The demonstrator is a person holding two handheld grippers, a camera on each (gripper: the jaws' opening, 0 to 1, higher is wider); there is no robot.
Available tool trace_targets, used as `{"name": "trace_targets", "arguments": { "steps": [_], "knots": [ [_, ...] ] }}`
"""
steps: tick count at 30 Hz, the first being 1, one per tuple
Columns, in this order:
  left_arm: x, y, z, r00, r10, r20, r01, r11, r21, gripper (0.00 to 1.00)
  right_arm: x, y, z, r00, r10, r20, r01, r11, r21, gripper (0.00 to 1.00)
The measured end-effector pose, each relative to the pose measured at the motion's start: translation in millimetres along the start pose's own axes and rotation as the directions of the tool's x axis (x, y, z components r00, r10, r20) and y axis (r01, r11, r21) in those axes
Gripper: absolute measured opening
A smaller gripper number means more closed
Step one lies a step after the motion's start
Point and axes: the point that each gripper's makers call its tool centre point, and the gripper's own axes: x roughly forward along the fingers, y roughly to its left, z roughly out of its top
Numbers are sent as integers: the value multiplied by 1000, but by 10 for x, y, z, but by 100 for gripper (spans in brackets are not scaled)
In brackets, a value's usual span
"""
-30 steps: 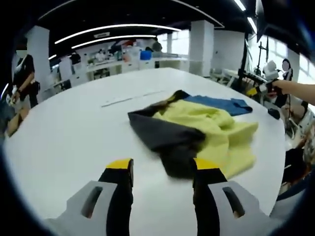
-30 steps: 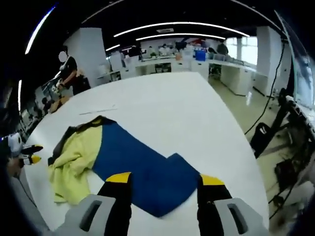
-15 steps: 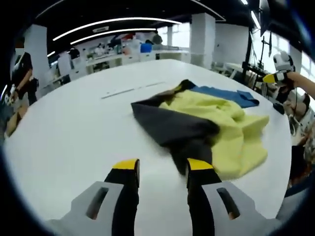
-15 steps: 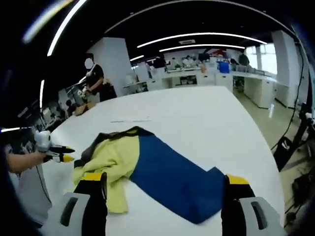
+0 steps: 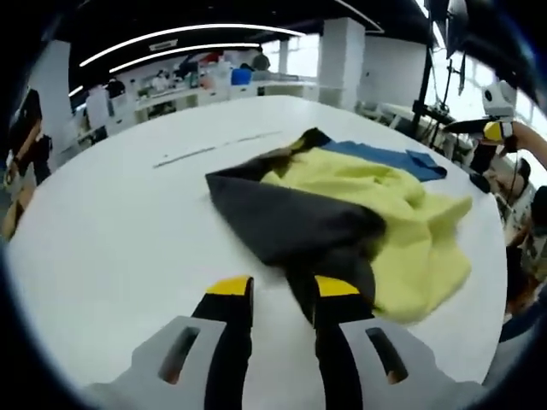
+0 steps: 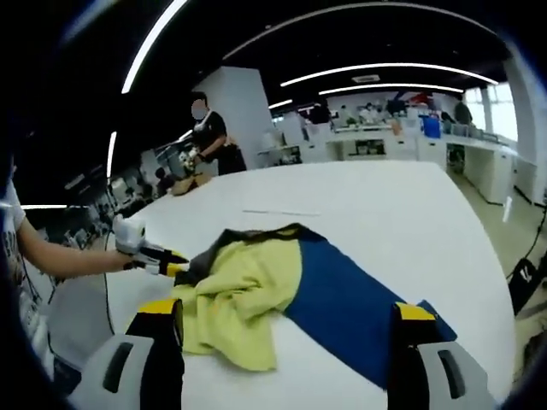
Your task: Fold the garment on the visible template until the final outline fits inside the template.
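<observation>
- Though crumpled on the white table (image 5: 111,231), garment (image 5: 342,213) lies just ahead of left tongs (image 5: 273,289), dark sleeve end reaching between the yellow tips.
- Left tongs: nearly closed around that dark fabric; whether actually pinched, cannot tell.
- Right tongs (image 6: 286,309): spread wide, released, hovering above the garment's blue and yellow panels (image 6: 342,286).
- Soft, light, limp cloth by the look of it; likely to drag and bunch rather than slide stiffly.
- Best taken at an edge or corner: dark sleeve end for left, blue hem corner nearest the right tip for right.
- Template outline not discernible beyond a faint line on the table past the garment.
</observation>
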Motion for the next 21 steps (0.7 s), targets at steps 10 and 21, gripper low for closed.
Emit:
{"name": "trace_targets", "arguments": {
  "steps": [10, 21],
  "knots": [
    [87, -47, -41, 999, -26, -32, 27, 999, 20, 15, -20, 246, -48, 996, 92, -19, -92, 995, -41, 99],
    [91, -90, -52, 997, -75, 2, 74, 985, -157, 6, 6, 370, -86, 991, 134, -15, -135, 990, -47, 99]
  ]
}}
